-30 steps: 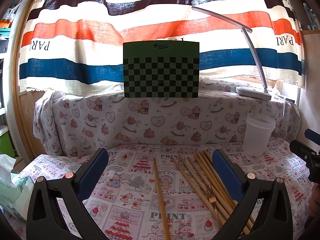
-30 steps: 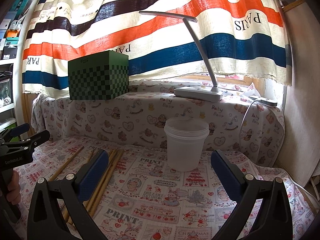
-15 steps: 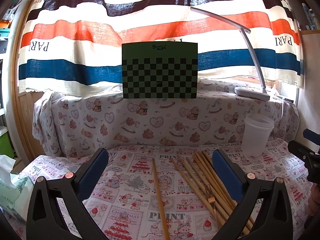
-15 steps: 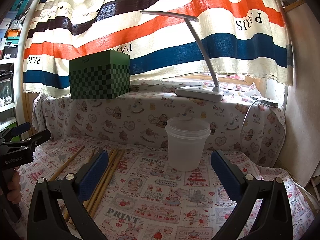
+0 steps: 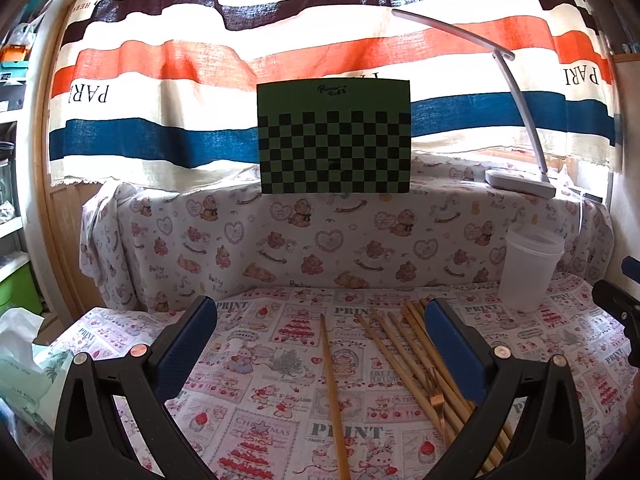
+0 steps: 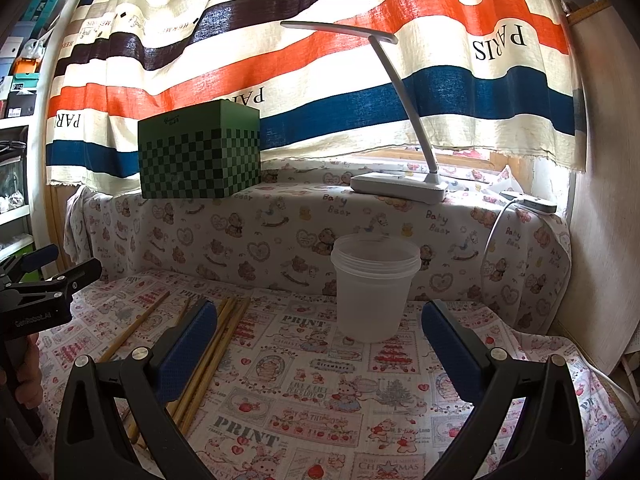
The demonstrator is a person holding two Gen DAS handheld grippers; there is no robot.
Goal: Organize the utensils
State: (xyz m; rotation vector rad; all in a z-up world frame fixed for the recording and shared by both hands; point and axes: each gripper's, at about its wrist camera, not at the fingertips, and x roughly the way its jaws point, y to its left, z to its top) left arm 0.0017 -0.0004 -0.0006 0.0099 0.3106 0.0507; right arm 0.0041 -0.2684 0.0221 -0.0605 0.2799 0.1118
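Little change from a second ago: slight drift only. Left gripper and right gripper both spread wide, empty. Loose wooden chopsticks untouched, possibly one small copper fork among them; translucent plastic cup far right, empty. Sorting not started.

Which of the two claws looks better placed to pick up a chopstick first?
Probably the left claw: it is open, with a single chopstick lying between its fingers. The right claw faces the plastic cup, with the chopstick bundle off to its side.
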